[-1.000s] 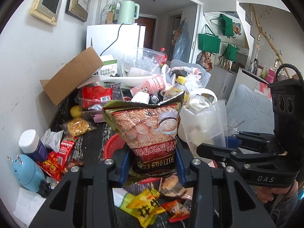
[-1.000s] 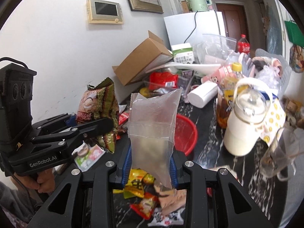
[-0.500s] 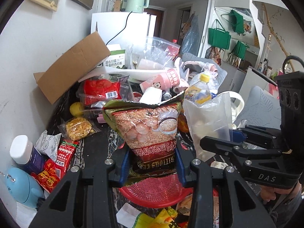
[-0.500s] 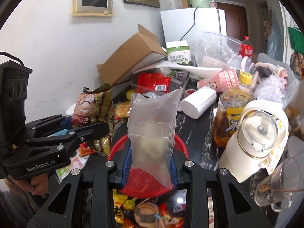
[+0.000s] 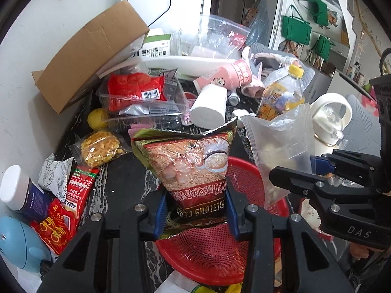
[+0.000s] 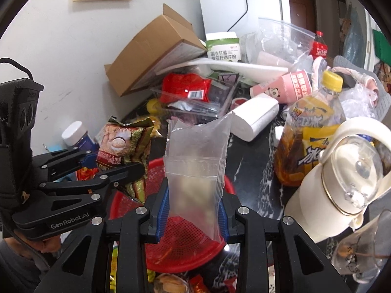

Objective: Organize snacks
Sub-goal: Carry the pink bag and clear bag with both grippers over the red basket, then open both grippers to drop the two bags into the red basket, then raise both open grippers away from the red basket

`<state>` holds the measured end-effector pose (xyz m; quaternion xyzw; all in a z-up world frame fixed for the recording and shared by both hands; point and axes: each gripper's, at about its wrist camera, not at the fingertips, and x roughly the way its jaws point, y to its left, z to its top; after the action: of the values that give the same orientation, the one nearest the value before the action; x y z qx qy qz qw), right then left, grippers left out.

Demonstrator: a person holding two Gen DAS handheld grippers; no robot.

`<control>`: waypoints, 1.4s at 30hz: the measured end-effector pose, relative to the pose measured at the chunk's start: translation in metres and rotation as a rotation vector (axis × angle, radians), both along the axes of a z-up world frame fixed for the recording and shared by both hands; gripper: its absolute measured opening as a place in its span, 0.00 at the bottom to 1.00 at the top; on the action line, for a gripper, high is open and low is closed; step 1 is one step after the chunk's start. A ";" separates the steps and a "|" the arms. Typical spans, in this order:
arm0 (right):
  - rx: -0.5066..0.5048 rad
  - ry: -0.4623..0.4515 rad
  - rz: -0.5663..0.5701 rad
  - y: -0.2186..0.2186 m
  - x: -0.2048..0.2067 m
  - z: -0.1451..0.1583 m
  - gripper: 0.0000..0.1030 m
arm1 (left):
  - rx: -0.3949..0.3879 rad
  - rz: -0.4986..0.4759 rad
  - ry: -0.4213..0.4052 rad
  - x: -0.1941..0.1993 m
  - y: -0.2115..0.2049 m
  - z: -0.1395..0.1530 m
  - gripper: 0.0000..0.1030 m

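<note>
Your left tool (image 5: 195, 216) is clamped on the cereal bag (image 5: 193, 161); your right tool (image 6: 193, 216) is clamped on the clear pouch (image 6: 195, 161); both hang over the red basket (image 5: 246, 249), which holds nothing yet; loose packets (image 5: 73, 205) wait on the bench at nine o'clock.

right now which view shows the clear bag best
The right wrist view: the clear bag stands centred and whole between the right gripper pads, over the red basket. The left wrist view shows it off to the right, side-on, its lower part hidden behind the gripper's fingers.
</note>
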<state>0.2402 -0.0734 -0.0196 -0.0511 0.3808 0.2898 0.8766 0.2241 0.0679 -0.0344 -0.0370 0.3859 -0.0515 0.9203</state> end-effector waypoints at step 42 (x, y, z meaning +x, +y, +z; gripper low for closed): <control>-0.050 -0.117 -0.075 -0.012 -0.037 0.043 0.56 | 0.112 0.055 -0.104 -0.033 -0.016 0.055 0.64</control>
<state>0.2036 -0.0858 0.0231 -0.0757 0.3380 0.2437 0.9059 0.1915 0.0515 0.0204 0.0064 0.3386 -0.0063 0.9409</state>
